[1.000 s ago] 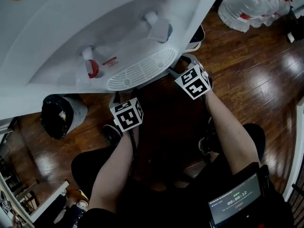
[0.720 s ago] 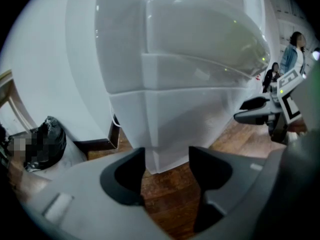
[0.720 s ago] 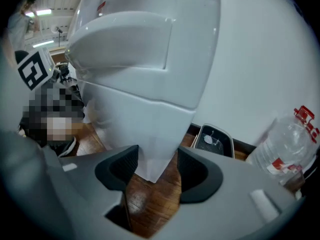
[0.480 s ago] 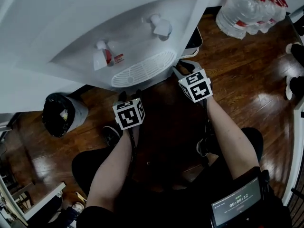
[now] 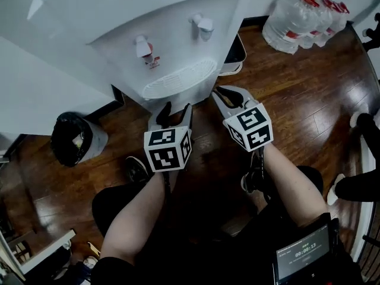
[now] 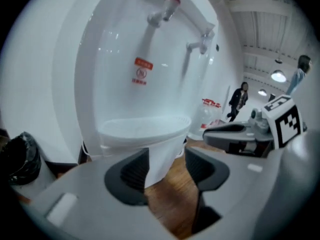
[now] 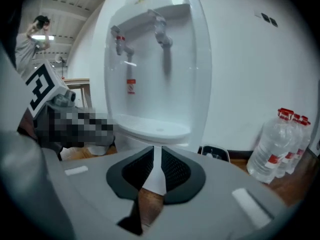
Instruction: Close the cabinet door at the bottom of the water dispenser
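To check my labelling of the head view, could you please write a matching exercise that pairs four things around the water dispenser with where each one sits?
Things:
1. water bottles
2. black-bagged bin
3. drip tray
4. timer screen

Places:
a. lower right corner of the view
b. on the floor, left of the water dispenser
c. on the dispenser's front
d. on the floor by the wall, upper right

Pairs: 1-d; 2-b; 3-c; 4-a.

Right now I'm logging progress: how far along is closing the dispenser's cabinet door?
Done, apparently: the water dispenser shows a flush lower front, nothing ajar. In hand: nothing; left claw and right claw, jaws just been closing, are empty, clear. Left: seemingly nothing.
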`<move>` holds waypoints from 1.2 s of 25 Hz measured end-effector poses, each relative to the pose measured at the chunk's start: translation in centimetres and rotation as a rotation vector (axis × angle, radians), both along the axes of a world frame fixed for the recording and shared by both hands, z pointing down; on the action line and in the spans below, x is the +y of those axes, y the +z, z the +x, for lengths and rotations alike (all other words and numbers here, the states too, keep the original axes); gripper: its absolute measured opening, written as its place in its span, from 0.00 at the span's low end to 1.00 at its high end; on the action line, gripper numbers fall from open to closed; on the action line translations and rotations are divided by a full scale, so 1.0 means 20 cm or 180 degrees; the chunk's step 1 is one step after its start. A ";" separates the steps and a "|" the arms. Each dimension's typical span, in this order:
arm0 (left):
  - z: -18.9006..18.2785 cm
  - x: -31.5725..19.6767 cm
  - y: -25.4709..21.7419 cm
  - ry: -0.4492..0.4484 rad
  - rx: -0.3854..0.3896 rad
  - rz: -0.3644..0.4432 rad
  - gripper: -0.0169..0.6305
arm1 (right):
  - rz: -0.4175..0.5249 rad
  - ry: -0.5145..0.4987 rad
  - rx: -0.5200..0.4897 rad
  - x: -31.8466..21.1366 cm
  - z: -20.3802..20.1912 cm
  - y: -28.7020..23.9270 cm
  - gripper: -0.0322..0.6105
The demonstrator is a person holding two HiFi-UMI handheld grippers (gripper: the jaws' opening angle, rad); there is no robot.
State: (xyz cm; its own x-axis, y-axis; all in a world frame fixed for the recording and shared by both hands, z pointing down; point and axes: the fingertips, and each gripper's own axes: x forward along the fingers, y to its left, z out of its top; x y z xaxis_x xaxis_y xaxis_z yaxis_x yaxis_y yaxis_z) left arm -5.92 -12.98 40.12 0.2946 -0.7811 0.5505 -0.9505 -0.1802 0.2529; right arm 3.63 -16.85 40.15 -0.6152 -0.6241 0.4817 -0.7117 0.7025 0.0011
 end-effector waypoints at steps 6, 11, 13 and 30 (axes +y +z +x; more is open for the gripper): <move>0.07 0.06 -0.38 0.0112 0.0224 0.0682 0.38 | 0.0284 0.0080 -0.0487 0.15 -0.04 -0.35 0.08; 0.15 0.26 -0.60 0.0411 -0.0107 0.1380 0.34 | 0.0520 0.0325 -0.0794 0.29 0.04 -0.56 0.06; 0.17 0.34 -0.63 0.0454 -0.0164 0.1504 0.31 | 0.0553 0.0401 -0.0893 0.36 0.07 -0.60 0.06; 0.30 0.73 -0.72 0.0807 -0.0231 0.1743 0.18 | 0.0952 0.0153 -0.0925 0.82 -0.01 -0.74 0.06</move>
